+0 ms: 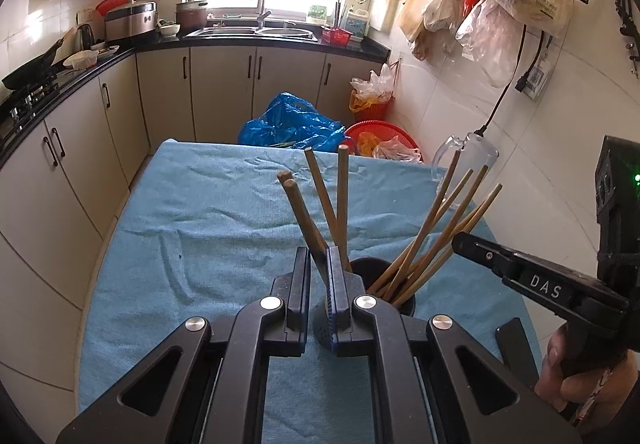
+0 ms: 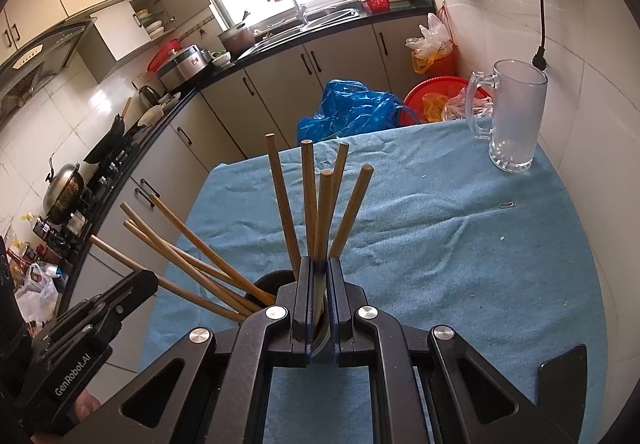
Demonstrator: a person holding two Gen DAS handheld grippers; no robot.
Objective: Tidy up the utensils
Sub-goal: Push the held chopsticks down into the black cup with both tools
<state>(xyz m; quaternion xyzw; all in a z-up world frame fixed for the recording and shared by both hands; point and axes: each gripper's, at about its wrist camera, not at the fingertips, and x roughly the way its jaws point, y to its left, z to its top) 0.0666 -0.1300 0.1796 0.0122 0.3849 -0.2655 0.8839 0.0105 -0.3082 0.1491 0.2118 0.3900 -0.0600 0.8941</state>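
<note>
A black utensil cup (image 1: 406,304) stands on the blue cloth and holds several wooden chopsticks. My left gripper (image 1: 319,258) is shut on a few chopsticks (image 1: 306,215) that stand up out of the cup. My right gripper (image 2: 319,268) is shut on another bundle of chopsticks (image 2: 316,203) over the same cup (image 2: 268,284). The right gripper's finger shows in the left wrist view (image 1: 480,250), against the other chopsticks (image 1: 444,228). The left gripper shows at lower left of the right wrist view (image 2: 132,284), on its leaning chopsticks (image 2: 180,248).
A frosted glass mug (image 2: 516,119) stands at the table's far right corner. A paperclip (image 2: 507,205) lies on the blue cloth (image 2: 460,244). Beyond the table are a blue plastic bag (image 1: 288,123), red baskets (image 1: 380,131) and the kitchen counter with its sink (image 1: 248,31).
</note>
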